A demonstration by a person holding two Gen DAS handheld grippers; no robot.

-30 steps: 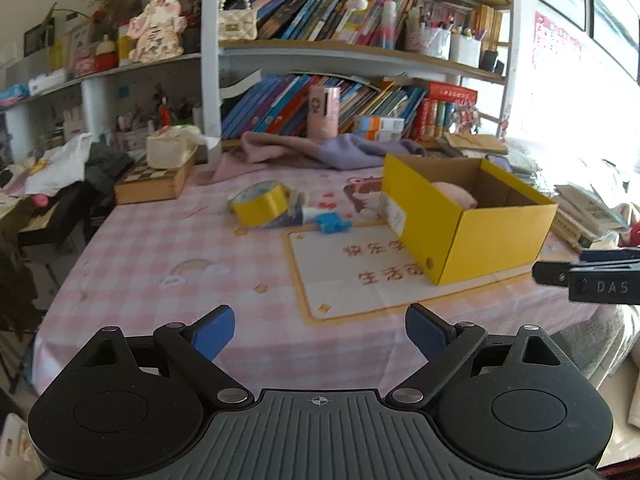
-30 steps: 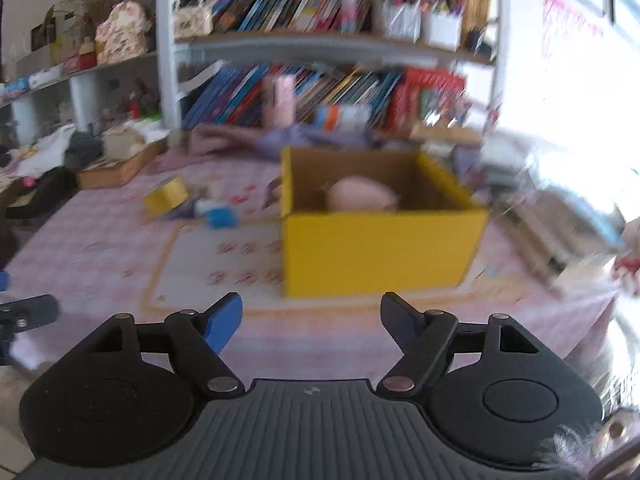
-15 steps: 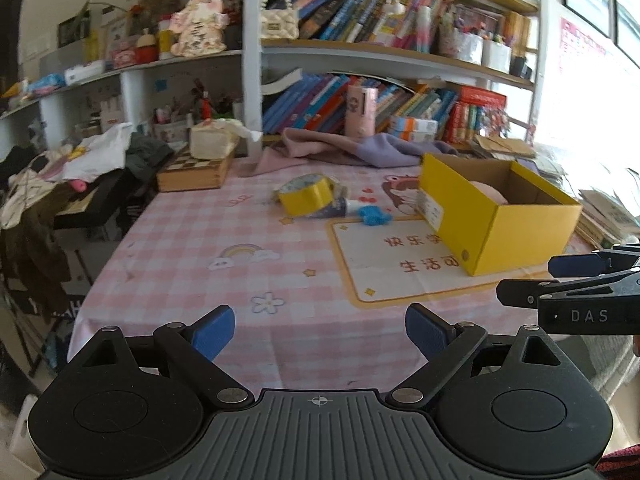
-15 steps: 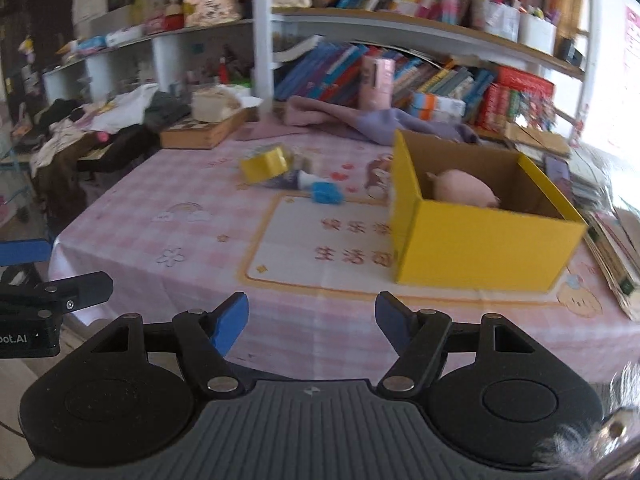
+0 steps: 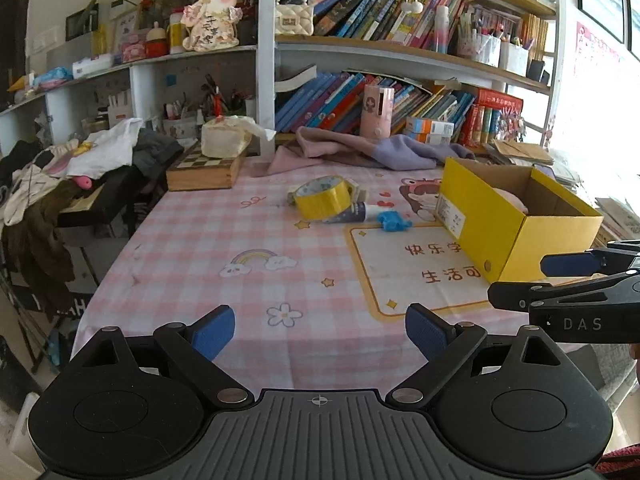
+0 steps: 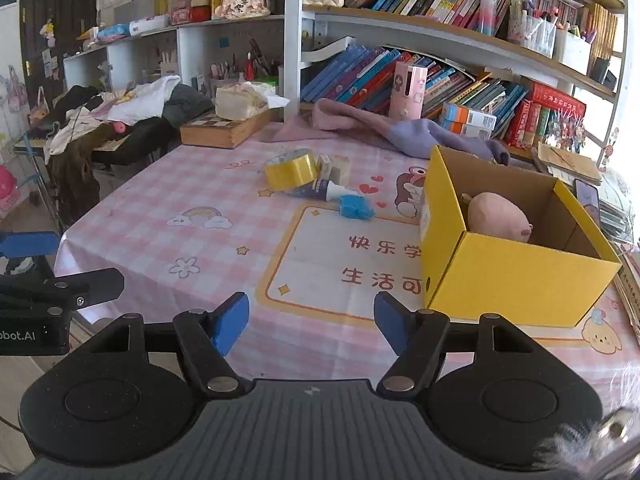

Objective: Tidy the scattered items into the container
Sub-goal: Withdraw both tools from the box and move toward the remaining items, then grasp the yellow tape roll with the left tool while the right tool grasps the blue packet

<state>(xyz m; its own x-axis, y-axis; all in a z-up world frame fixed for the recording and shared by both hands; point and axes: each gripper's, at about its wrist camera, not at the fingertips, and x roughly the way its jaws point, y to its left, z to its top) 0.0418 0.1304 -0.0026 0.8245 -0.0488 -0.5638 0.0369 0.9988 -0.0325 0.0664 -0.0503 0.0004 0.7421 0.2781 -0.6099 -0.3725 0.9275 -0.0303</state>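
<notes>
A yellow cardboard box (image 6: 516, 276) (image 5: 504, 220) stands open on the right of the pink checked tablecloth, with a pink plush toy (image 6: 496, 216) inside. Left of it lie a yellow tape roll (image 6: 291, 170) (image 5: 323, 197), a small tube (image 6: 324, 191) (image 5: 352, 213), a crumpled blue item (image 6: 354, 208) (image 5: 394, 221) and a small white box (image 6: 338, 168). My left gripper (image 5: 319, 330) hangs open and empty over the table's near edge. My right gripper (image 6: 311, 320) is also open and empty, short of the box's near left corner.
A wooden chessboard box (image 5: 202, 170) with a tissue pack sits at the back left. A pink and purple cloth (image 5: 360, 152) lies along the back edge under the bookshelves. Clothes pile on a keyboard stand (image 5: 80, 184) left of the table. Books stack right of the box.
Both views have drawn back and swung left, so more of the table's left side shows. The box has shifted right in the right wrist view. The items lie unmoved.
</notes>
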